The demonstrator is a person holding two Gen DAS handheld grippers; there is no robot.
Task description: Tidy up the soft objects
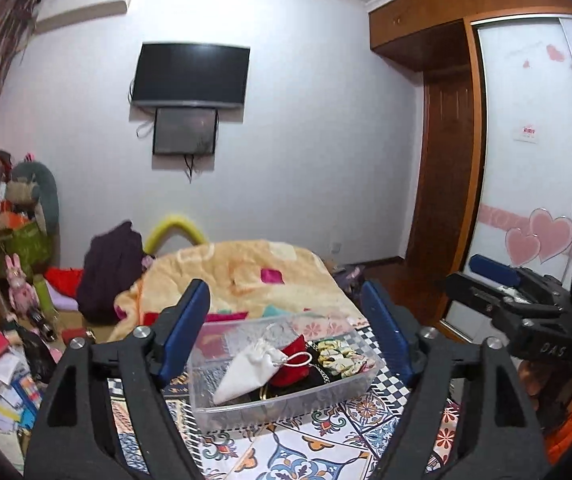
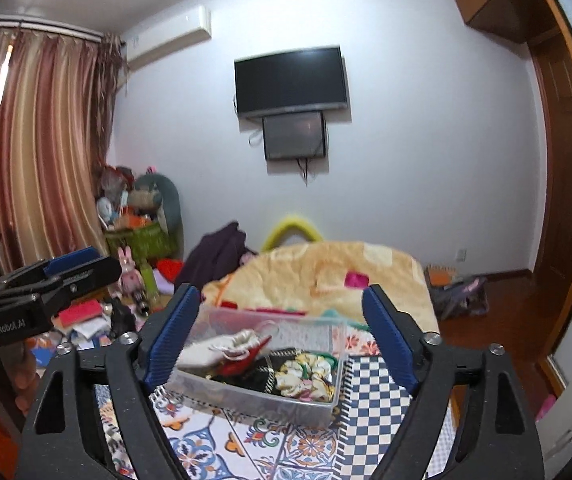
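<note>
Clear plastic bin (image 1: 282, 396) contents blurred in right view; white pouch (image 1: 252, 370) half-buried

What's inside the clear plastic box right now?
The clear plastic box holds a white drawstring pouch, a red pouch, a floral scrunchie and black items underneath, mostly covered.

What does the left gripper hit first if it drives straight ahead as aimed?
Probably the clear plastic box, around its near rim or the white pouch inside. The left gripper is open and empty; depth is unclear.

pouches (image 1: 246, 368) in bin (image 1: 286, 402), blanket (image 1: 246, 276) behind
</note>
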